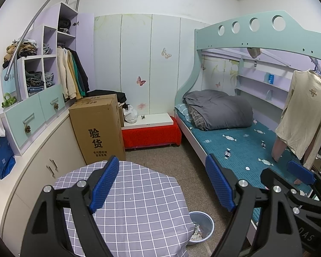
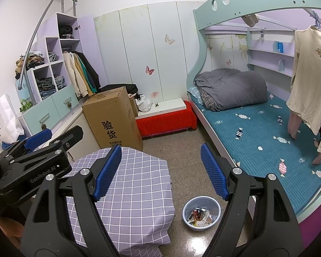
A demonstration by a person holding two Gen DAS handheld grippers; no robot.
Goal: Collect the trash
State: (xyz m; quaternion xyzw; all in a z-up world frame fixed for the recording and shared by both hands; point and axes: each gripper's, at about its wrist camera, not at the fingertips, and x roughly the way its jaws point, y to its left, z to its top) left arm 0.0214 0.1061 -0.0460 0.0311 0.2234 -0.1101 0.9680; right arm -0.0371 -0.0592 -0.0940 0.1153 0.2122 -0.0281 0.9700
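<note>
Along the right wall, bunk bed (image 2: 256,132) with teal sheet. Nearer, table (image 2: 134,184) under grey checked cloth. On the floor between table and bed, blue bin (image 2: 201,213) holding wrappers (image 2: 200,216). Above the table, left gripper (image 1: 162,184) and right gripper (image 2: 161,171), both spread wide, gripping nothing.

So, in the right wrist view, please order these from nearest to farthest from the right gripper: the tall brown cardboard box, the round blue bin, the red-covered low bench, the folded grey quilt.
From the right gripper:
1. Round blue bin, on the floor just below the jaws.
2. Tall brown cardboard box, ahead, left.
3. Red-covered low bench, by the far wall.
4. Folded grey quilt, at the bed's far end, right.
Bench and quilt are nearly too close to call.
</note>
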